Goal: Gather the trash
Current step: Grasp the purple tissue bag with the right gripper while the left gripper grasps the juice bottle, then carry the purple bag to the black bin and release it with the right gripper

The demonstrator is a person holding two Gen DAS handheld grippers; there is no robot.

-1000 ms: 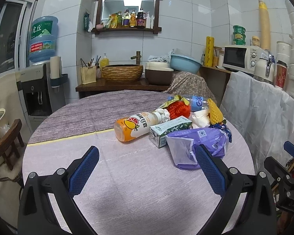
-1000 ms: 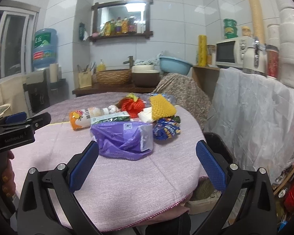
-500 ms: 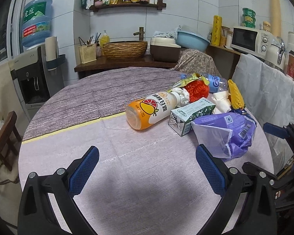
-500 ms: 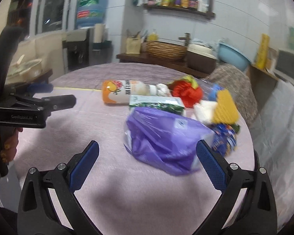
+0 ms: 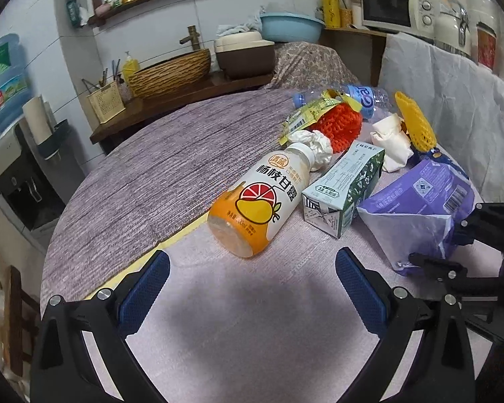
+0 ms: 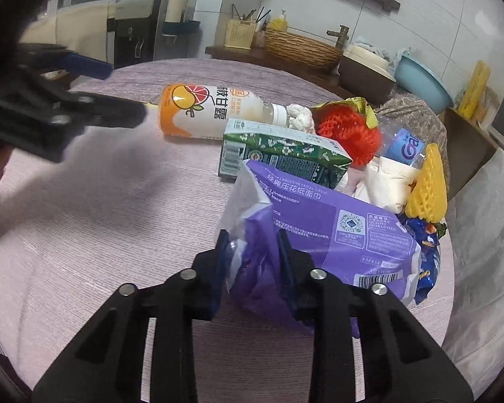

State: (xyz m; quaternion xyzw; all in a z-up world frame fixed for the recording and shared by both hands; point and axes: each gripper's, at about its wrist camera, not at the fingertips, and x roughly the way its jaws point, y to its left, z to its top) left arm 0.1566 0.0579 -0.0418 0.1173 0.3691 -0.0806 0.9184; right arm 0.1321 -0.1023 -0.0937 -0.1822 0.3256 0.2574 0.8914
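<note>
The right hand-held gripper (image 6: 252,255) is pinched onto the crumpled near end of a purple tissue pack (image 6: 322,231) lying on the tabletop (image 6: 117,221) beside a green carton (image 6: 285,154). The left hand-held gripper (image 5: 252,285) gapes wide, empty, near an orange bottle (image 5: 262,201).

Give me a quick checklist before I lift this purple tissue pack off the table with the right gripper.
1. Right gripper closed on the purple tissue pack: ok, both fingers press the loose end of the wrapper.
2. Grip firm enough to lift: cannot tell, it holds thin crumpled film only.
3. Pack free of neighbours: not ok, it leans against the green carton and touches the blue snack wrapper.
4. Left gripper out of the way: ok, open and empty, short of the orange bottle.
5. Trash bin in sight: not ok, neither view shows one now.
</note>
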